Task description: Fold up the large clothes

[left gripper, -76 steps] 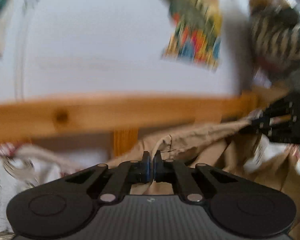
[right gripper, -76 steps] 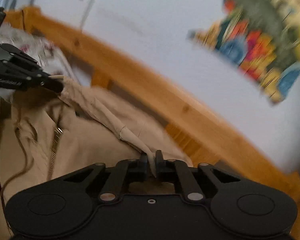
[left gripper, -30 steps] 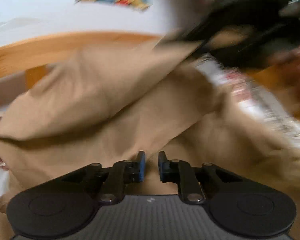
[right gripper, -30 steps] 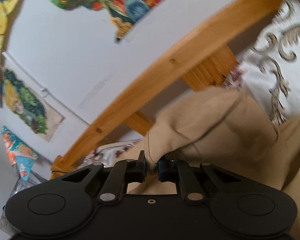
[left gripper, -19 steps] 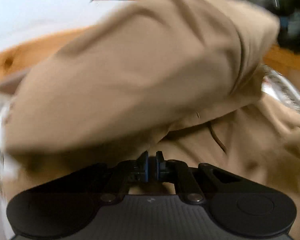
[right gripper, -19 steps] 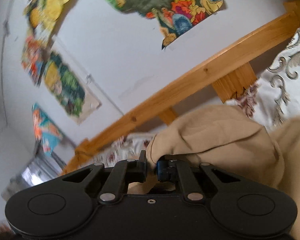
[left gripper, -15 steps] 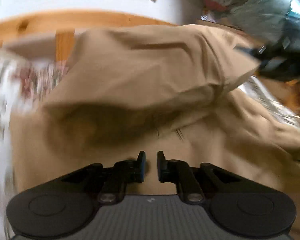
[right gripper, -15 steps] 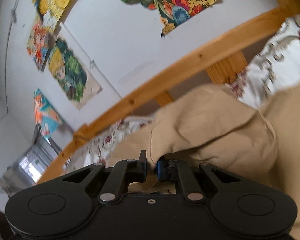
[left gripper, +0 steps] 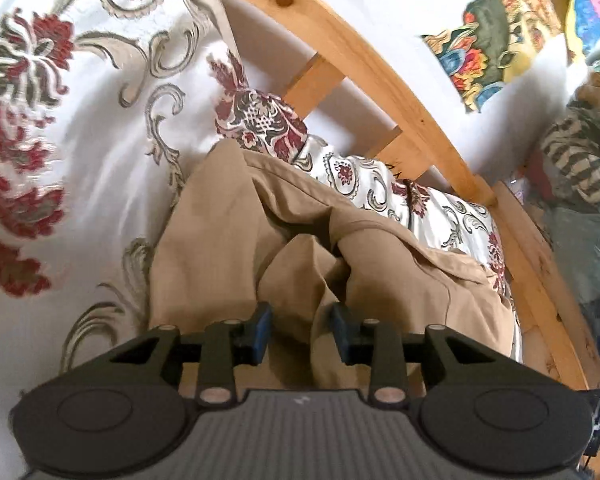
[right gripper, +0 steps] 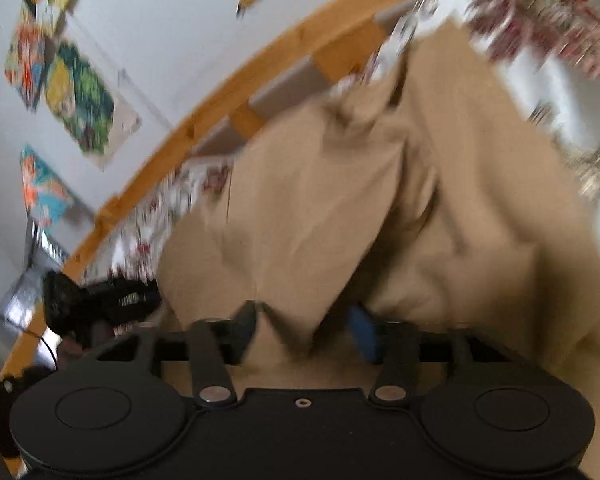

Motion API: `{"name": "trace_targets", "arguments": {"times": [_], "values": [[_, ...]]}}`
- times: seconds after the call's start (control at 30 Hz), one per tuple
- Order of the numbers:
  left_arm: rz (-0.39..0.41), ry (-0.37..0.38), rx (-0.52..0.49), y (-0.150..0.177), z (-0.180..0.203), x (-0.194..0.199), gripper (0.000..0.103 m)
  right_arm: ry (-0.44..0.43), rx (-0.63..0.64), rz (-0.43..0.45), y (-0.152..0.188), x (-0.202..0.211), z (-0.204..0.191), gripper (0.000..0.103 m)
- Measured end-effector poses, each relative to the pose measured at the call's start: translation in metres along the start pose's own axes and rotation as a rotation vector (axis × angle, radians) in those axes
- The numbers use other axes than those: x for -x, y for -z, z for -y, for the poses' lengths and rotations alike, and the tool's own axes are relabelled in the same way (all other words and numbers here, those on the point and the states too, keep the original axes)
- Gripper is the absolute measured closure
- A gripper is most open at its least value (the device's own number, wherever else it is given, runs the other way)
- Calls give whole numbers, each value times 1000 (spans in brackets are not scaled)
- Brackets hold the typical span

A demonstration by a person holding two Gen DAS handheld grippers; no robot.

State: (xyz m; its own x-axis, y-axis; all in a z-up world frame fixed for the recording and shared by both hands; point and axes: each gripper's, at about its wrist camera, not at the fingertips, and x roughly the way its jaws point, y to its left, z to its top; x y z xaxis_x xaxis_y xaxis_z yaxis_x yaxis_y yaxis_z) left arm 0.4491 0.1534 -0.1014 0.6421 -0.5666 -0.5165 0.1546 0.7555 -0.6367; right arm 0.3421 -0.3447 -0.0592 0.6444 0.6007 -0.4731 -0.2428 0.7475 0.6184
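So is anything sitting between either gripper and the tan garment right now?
Nothing visible. The tan garment lies on the patterned bedspread, with folds of it between the just-opened jaws of the left gripper and right gripper.

Garment (left gripper: 236,240) lies on the bedspread (left gripper: 60,128), bed rail (left gripper: 380,64) behind.

A wooden-framed bed (left gripper: 380,68) under a white floral bedspread (left gripper: 60,120) — a tan garment (left gripper: 228,240) lies on it.

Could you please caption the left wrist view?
Open left gripper over a tan garment on a floral bedspread.
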Motion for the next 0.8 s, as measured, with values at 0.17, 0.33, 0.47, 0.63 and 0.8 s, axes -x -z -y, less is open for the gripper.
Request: {"name": "trace_targets", "arguments": {"times": [0.17, 0.33, 0.47, 0.63, 0.8], "values": [[-41, -133, -47, -2, 14, -24, 85, 26, -150, 144, -36, 5, 27, 30], [22, -249, -121, -1, 34, -20, 97, 97, -196, 144, -68, -39, 34, 97], [24, -345, -192, 11, 42, -9, 100, 221, 75, 226, -76, -49, -1, 103], [9, -359, -134, 16, 34, -12, 100, 321, 105, 184, -71, -56, 25, 103], [3, -347, -159, 17, 35, -8, 100, 175, 7, 209, -55, -24, 40, 71]]}}
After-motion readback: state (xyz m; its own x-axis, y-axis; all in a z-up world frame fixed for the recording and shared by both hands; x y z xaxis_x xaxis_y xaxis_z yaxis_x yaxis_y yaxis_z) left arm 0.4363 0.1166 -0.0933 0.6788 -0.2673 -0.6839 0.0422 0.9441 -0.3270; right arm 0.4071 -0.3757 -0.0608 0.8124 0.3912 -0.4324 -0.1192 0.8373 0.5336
